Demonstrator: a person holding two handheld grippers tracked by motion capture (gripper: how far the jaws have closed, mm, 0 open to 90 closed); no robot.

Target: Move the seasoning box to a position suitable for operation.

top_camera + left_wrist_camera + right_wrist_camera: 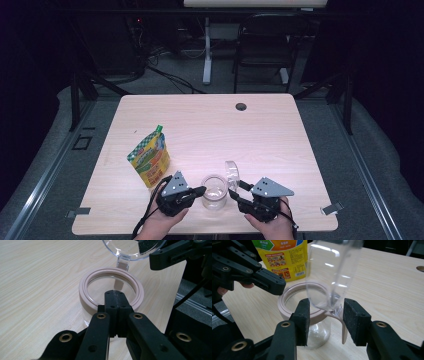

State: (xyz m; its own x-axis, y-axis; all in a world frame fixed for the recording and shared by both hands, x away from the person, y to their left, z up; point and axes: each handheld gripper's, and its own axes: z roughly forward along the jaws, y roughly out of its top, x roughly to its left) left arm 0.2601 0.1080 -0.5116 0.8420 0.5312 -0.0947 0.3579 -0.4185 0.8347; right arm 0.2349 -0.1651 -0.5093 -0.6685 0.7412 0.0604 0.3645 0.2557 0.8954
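Both tools flank the jar (214, 191): left tool (201, 190) pressed together, right tool (325, 315) spread around the lid (332, 275).

High view: bench (260, 130) evenly lit from above, surroundings falling into deep shadow; frame soft and low in detail. Short, faint shadows under the glass jar (215, 192). Left gripper view: bench grain sharp, the near black fingers (117, 305) slightly soft, glare on the clear lid (125, 250). Right gripper view: bright streak reflections on the lid, yellow pouch (284, 257) in focus, near fingers blurred at the bottom edge.
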